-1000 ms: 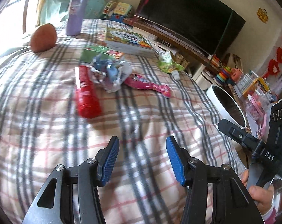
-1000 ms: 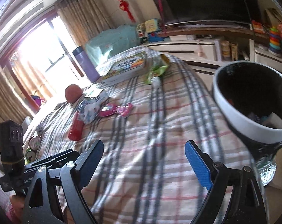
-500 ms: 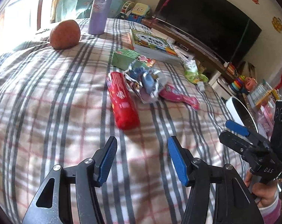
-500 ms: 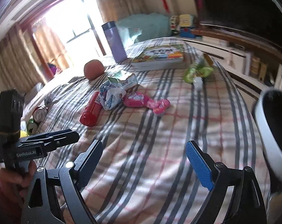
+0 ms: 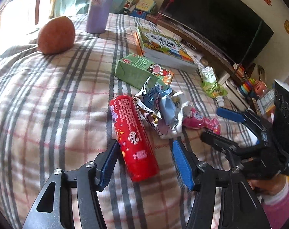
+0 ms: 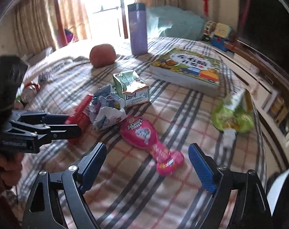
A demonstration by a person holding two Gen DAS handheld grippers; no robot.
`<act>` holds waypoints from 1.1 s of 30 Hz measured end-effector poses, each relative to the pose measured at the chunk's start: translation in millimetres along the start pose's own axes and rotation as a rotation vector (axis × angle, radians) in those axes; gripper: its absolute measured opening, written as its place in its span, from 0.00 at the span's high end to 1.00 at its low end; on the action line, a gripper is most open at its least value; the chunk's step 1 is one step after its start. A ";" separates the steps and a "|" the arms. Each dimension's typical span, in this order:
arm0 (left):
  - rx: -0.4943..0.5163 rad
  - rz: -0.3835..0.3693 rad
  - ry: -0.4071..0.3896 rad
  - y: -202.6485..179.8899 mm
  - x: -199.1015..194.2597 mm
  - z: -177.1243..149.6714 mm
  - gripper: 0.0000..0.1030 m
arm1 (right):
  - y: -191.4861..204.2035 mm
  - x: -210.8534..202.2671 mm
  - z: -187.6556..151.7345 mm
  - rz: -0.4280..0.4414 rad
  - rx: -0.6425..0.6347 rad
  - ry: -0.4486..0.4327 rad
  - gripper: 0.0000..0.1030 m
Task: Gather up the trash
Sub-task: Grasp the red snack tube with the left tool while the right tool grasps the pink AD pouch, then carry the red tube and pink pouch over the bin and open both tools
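Observation:
On the plaid bed cover lies a red tube (image 5: 133, 133), its near end between the fingers of my left gripper (image 5: 145, 164), which stands open with neither pad touching it. A crumpled wrapper (image 5: 163, 110) and a green carton (image 5: 140, 70) lie just beyond. In the right wrist view a pink wrapper (image 6: 144, 133) reaches in between the fingers of my right gripper (image 6: 148, 167); its jaws are closing but stand wide, clear of the wrapper. A green pouch (image 6: 232, 118) lies to the right. My left gripper (image 6: 54, 124) shows beside the red tube (image 6: 79, 110).
A picture book (image 5: 163, 45), a purple bottle (image 5: 100, 5) and an orange-brown round thing (image 5: 56, 34) sit farther back. A dark TV (image 5: 211, 15) and a low shelf run along the right. A white bin rim (image 6: 278, 187) shows at the lower right, off the bed's edge.
Both grippers have moved forward over the bed to the trash pile. The red tube now lies between the left fingers, the pink wrapper between the right ones. The bin has slid out of view.

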State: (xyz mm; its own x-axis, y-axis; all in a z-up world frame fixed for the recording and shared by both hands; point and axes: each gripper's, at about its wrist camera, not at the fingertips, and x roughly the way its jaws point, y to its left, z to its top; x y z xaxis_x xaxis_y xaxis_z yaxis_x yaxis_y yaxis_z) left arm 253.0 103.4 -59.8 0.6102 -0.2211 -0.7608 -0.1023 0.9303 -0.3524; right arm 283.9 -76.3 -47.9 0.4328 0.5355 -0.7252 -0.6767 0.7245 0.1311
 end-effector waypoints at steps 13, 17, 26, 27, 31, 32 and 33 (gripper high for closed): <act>0.163 -0.040 -0.014 -0.7 8.7 -5.4 0.68 | -15.8 5.1 -17.6 -0.059 0.229 0.057 0.80; 0.196 -0.071 -0.002 -7.7 3.0 -12.8 0.70 | -17.7 -19.5 -36.7 -0.077 0.362 0.014 0.80; 0.233 -0.152 0.004 -50.4 -16.4 -41.3 0.70 | -25.1 -71.1 -80.5 -0.095 0.530 -0.058 0.80; 0.236 -0.156 0.006 -55.8 -17.8 -44.4 0.70 | -26.7 -77.9 -85.3 -0.096 0.539 -0.068 0.80; 0.250 -0.185 0.008 -81.2 -21.4 -56.7 0.71 | -32.2 -103.7 -100.2 -0.097 0.552 -0.099 0.80; 0.254 -0.187 0.005 -86.6 -22.7 -58.9 0.71 | -33.4 -110.4 -103.9 -0.100 0.554 -0.108 0.80; 0.260 -0.189 -0.001 -92.7 -24.8 -60.7 0.71 | -34.7 -116.2 -107.4 -0.101 0.556 -0.116 0.80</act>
State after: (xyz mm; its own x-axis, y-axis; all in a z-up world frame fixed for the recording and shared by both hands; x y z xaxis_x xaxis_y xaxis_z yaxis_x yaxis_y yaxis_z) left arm 199.6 4.8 -41.4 0.6003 -0.3967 -0.6945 0.2173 0.9165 -0.3358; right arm 193.1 -210.3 -40.8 0.5628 0.4731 -0.6778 -0.2272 0.8769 0.4236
